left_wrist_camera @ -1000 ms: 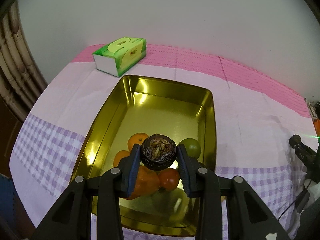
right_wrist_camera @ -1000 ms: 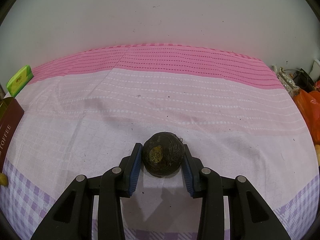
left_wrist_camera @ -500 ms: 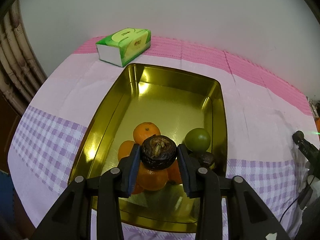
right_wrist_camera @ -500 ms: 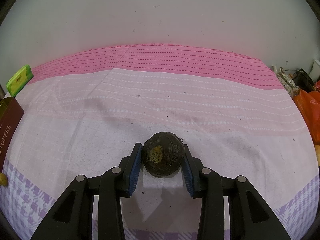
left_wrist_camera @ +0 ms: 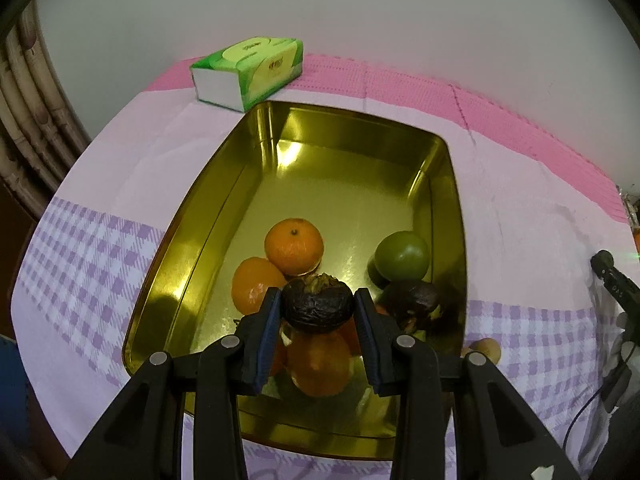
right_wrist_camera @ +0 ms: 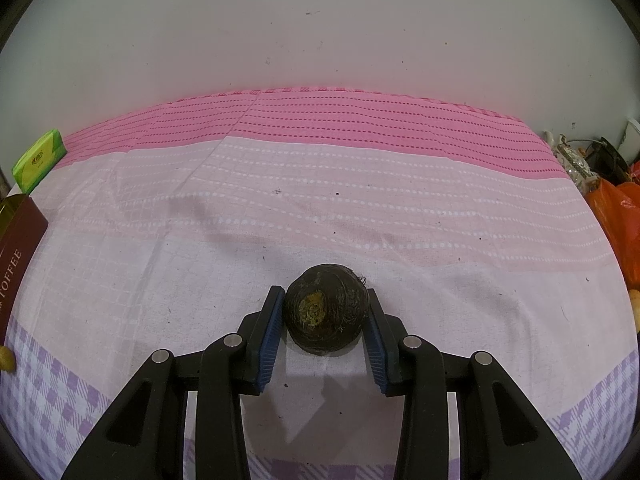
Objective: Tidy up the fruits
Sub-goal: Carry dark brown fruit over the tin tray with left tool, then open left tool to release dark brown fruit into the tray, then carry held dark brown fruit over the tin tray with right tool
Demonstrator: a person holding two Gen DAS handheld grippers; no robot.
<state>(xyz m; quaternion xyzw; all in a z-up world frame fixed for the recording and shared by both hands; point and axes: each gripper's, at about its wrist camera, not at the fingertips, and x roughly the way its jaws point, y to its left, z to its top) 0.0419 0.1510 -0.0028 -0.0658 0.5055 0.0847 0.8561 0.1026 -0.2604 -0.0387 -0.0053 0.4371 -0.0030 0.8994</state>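
Only the left wrist view shows the gold tray (left_wrist_camera: pixel 224 184), sitting on the pink and lilac-checked tablecloth (left_wrist_camera: pixel 516 208) with a green tissue box (left_wrist_camera: pixel 250 72) just beyond its far corner. Inside the tray lie several oranges (left_wrist_camera: pixel 294 246), a green fruit (left_wrist_camera: pixel 402 256) against the right wall and a dark fruit (left_wrist_camera: pixel 414 300) just in front of it. The left gripper (left_wrist_camera: pixel 318 310) hangs above the near end of the tray, its blue pads pinching a dark wrinkled fruit (left_wrist_camera: pixel 318 306) whose dried brown calyx faces up.

The right wrist view shows open tablecloth instead, with the tissue box and a maroon box (right_wrist_camera: pixel 18 248) lettered "TOFFEE" at the far left edge, and orange bags (right_wrist_camera: pixel 616 216) at the far right. Here the right gripper (right_wrist_camera: pixel 326 322) has both pads pressed on a second dark round fruit (right_wrist_camera: pixel 326 314), its yellowish stem scar turned toward the camera. This fruit looks smoother and rounder than the left one, with a few dry fibres at its upper right. Whether it rests on the cloth or is just off it cannot be told
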